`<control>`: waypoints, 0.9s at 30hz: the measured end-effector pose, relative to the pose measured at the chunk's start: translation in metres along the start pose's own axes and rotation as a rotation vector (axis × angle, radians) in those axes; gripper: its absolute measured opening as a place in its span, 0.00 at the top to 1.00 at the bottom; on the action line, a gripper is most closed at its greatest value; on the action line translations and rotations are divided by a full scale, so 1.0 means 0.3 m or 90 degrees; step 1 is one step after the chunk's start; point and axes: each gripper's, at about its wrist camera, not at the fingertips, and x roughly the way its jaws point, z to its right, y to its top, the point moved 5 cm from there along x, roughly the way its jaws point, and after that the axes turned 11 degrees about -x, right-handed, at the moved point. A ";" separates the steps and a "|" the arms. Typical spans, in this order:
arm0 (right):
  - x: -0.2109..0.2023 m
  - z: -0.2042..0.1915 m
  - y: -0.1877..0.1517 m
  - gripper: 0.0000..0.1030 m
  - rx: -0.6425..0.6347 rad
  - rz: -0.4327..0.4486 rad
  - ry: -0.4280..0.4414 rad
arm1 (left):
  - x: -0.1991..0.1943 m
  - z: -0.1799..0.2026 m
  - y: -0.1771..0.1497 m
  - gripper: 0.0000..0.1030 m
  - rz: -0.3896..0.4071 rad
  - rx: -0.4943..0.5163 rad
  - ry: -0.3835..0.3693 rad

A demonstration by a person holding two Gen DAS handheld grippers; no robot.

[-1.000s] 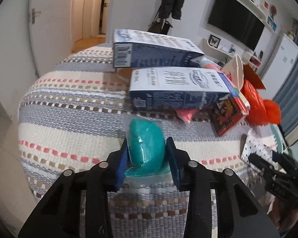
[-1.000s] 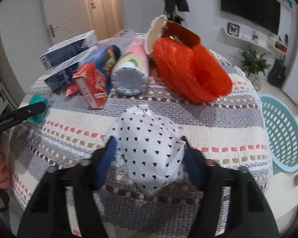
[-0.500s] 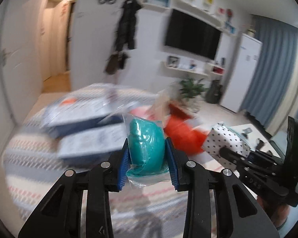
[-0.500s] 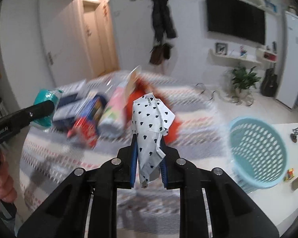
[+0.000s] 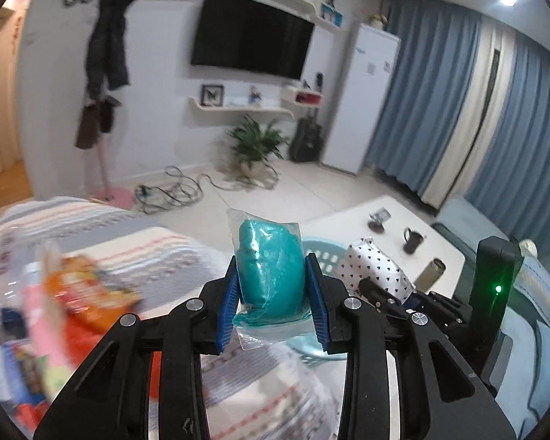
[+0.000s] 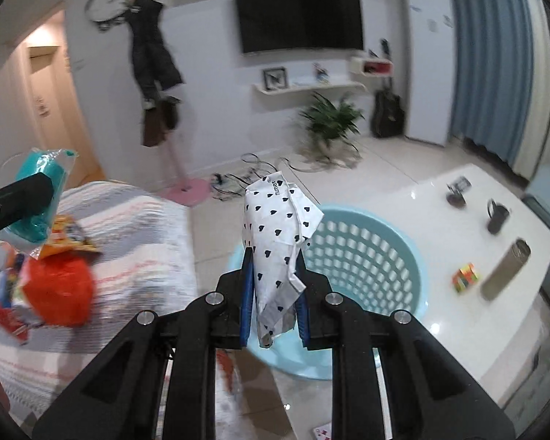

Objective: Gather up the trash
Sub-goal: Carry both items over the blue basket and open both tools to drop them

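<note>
My left gripper [image 5: 271, 304] is shut on a teal packet in clear plastic [image 5: 269, 267] and holds it in the air above the striped table's right edge. My right gripper [image 6: 273, 304] is shut on a white wrapper with black hearts [image 6: 278, 231] and holds it above the near rim of the light blue basket [image 6: 366, 256] on the floor. The basket's rim also shows in the left wrist view [image 5: 322, 253], behind the teal packet. The heart wrapper shows there too [image 5: 376, 273]. The teal packet shows at the left of the right wrist view [image 6: 40, 198].
More trash lies on the striped tablecloth [image 6: 135, 242]: a red plastic bag [image 6: 60, 286] and an orange snack bag [image 6: 68, 234]. A white low table [image 6: 487, 242] right of the basket holds a mug, a flask and a cube. A coat stand [image 6: 157, 84] stands behind.
Both grippers have lifted their items off the table and swung right. The basket has come under the right gripper, and the table trash has slid to the left of both views.
</note>
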 end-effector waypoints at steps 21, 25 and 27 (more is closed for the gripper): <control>0.185 0.198 -0.164 0.58 0.114 -0.126 -0.024 | 0.316 0.036 -0.133 0.45 -0.152 -0.046 -0.080; 0.143 0.171 -0.151 0.58 0.101 -0.114 -0.021 | 0.242 0.020 -0.132 0.45 -0.130 -0.050 -0.084; 0.105 0.137 -0.129 0.58 0.087 -0.098 -0.012 | 0.198 0.012 -0.125 0.45 -0.118 -0.053 -0.087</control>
